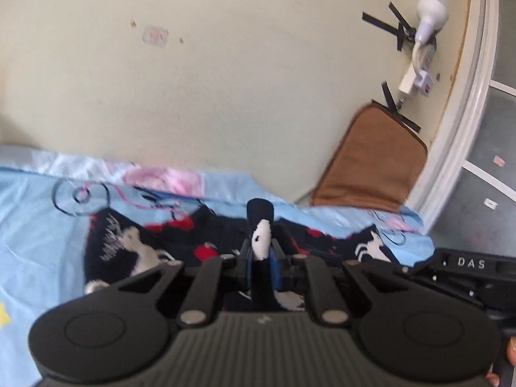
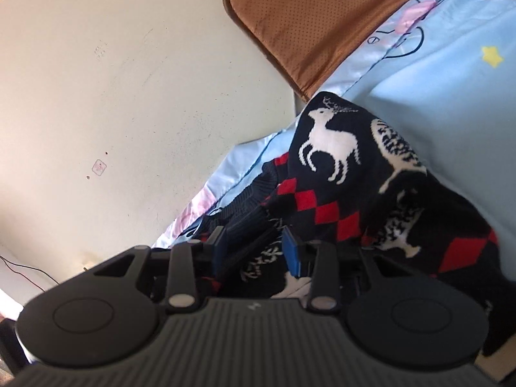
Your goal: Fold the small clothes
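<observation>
A small dark navy knit sweater (image 1: pixel 135 251) with white reindeer and red diamonds lies on a light blue bedsheet (image 1: pixel 35 235). My left gripper (image 1: pixel 262 258) is shut on a pinched fold of the sweater that sticks up between its blue pads. In the right wrist view the sweater (image 2: pixel 335 167) is bunched and lifted over the sheet (image 2: pixel 435 103). My right gripper (image 2: pixel 254 251) has its blue pads apart with a ribbed part of the sweater between them; whether it grips is unclear.
A cream wall (image 1: pixel 209 80) stands behind the bed. A brown cushion (image 1: pixel 371 161) leans against it at the right, also in the right wrist view (image 2: pixel 309 16). A white bulb and socket (image 1: pixel 425 32) are taped to the wall. The other gripper's black body (image 1: pixel 467 274) is at the right.
</observation>
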`<control>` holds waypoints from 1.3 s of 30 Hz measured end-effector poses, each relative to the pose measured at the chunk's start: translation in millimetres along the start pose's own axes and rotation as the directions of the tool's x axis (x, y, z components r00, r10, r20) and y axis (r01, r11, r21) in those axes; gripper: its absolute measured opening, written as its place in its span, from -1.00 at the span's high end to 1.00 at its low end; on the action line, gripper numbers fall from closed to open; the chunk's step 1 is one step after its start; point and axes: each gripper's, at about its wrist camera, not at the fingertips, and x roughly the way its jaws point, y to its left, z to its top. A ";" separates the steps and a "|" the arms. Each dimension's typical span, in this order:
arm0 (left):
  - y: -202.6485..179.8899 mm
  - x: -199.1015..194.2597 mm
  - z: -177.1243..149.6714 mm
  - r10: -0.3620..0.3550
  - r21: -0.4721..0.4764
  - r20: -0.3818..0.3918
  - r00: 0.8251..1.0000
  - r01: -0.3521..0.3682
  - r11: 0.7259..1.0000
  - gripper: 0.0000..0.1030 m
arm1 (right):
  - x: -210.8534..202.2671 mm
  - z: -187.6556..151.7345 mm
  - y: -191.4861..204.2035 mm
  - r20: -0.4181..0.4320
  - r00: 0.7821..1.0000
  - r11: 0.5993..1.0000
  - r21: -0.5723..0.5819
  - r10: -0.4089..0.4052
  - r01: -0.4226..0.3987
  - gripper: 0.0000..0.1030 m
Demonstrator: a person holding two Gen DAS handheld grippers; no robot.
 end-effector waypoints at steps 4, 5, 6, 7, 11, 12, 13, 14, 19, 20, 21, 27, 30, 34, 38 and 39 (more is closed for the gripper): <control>19.0 34.4 -3.3 0.118 -0.042 -0.194 0.974 -0.128 0.991 0.68 | 19.4 0.0 -6.2 -0.077 0.996 0.999 -0.012 -0.049 0.048 0.48; 19.9 30.1 0.0 0.112 -0.047 -0.178 0.978 -0.122 0.991 0.61 | 14.7 2.9 -7.4 -0.084 0.995 0.999 -0.009 -0.046 0.045 0.48; 19.9 27.1 1.1 0.121 -0.042 -0.168 0.978 -0.129 0.991 0.38 | 6.6 5.5 -8.7 -0.075 0.996 0.999 -0.012 -0.051 0.050 0.46; 20.1 24.9 2.1 0.141 -0.034 -0.162 0.977 -0.149 0.988 0.23 | -3.5 8.7 -10.6 -0.055 0.997 0.999 -0.017 -0.049 0.048 0.43; 24.0 7.2 9.5 0.145 -0.062 -0.078 0.986 -0.150 0.987 0.04 | -65.1 27.8 -27.3 0.006 0.998 0.993 -0.098 -0.069 0.069 0.38; 26.5 3.7 11.9 0.142 -0.075 -0.057 0.988 -0.146 0.986 0.04 | -83.2 30.5 -34.1 0.006 0.997 0.991 -0.110 -0.072 0.073 0.37; 28.2 0.9 13.6 0.144 -0.086 -0.041 0.989 -0.147 0.985 0.03 | -102.9 31.8 -41.1 0.002 0.997 0.990 -0.121 -0.071 0.071 0.36; 29.8 -1.2 14.9 0.144 -0.098 -0.029 0.989 -0.146 0.984 0.03 | -122.0 30.8 -47.5 0.002 0.997 0.988 -0.133 -0.074 0.073 0.34; 33.5 -15.2 19.2 0.079 -0.172 -0.043 0.996 -0.085 0.981 0.03 | -194.3 1.0 -70.2 0.007 0.993 0.956 -0.272 -0.114 0.111 0.10; 31.8 -22.3 20.7 0.060 -0.193 -0.055 0.997 -0.070 0.979 0.03 | -201.3 -5.2 -73.9 0.004 0.993 0.948 -0.298 -0.115 0.111 0.10; 29.4 -31.3 21.3 0.032 -0.207 -0.058 0.998 -0.043 0.977 0.03 | -207.2 -11.0 -79.9 -0.006 0.994 0.945 -0.311 -0.110 0.103 0.09; 15.5 -133.1 -11.6 -0.053 -0.105 -0.088 0.995 0.044 0.994 -0.15 | -212.0 -33.2 -106.5 -0.102 0.992 0.959 -0.279 -0.071 0.039 0.09; 19.2 -185.2 -39.6 -0.063 -0.081 -0.125 0.990 0.053 0.995 -0.27 | -220.6 -43.4 -115.1 -0.146 0.989 0.961 -0.277 -0.035 -0.006 0.09; 15.4 -227.7 -73.2 -0.027 -0.089 -0.178 0.984 0.011 0.996 -0.40 | -228.2 -49.4 -127.6 -0.246 0.960 0.971 -0.164 0.131 -0.175 0.58; 6.8 -255.9 -100.6 -0.029 -0.143 -0.162 0.986 0.005 0.990 -0.43 | -245.5 -47.9 -137.8 -0.197 0.826 0.848 0.066 0.527 -0.526 0.62; 6.0 -261.9 -107.5 -0.036 -0.161 -0.154 0.987 0.010 0.987 -0.46 | -248.8 -47.6 -139.3 -0.183 0.816 0.835 0.058 0.548 -0.547 0.55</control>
